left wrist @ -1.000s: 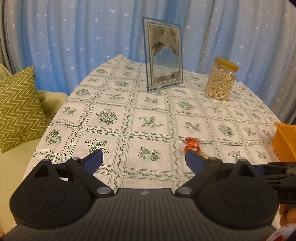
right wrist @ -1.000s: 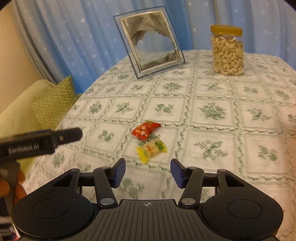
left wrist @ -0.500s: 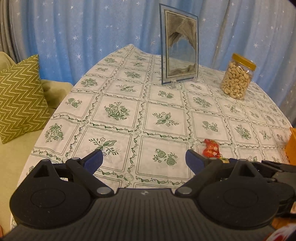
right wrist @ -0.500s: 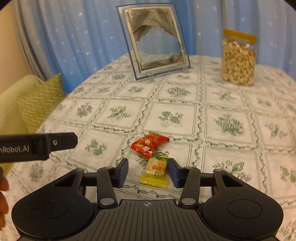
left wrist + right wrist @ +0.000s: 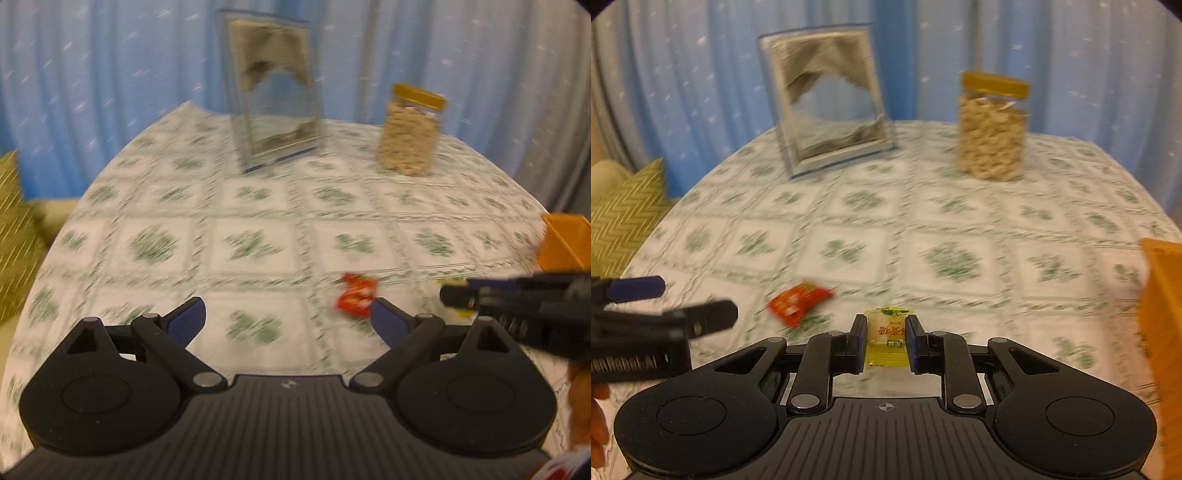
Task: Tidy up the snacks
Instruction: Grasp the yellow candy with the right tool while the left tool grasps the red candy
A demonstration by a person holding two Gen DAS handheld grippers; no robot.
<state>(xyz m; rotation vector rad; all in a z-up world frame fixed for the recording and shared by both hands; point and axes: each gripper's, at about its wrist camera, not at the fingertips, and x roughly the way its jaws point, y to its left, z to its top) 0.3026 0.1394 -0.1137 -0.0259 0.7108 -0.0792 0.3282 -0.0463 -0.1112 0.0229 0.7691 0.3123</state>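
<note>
The right gripper (image 5: 885, 338) pinches the yellow candy (image 5: 886, 332), the left gripper (image 5: 286, 319) gapes empty; next, carry it to the orange box (image 5: 1161, 332) on its right.

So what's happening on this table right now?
A person is sorting snacks with two handheld grippers. The right gripper is shut on a yellow candy packet. The left gripper is open and holds nothing; a red snack packet lies on the floral tablecloth just ahead of its right finger. An orange box sits at the right edge. A cashew jar and a sand-art frame stand farther back.
</note>
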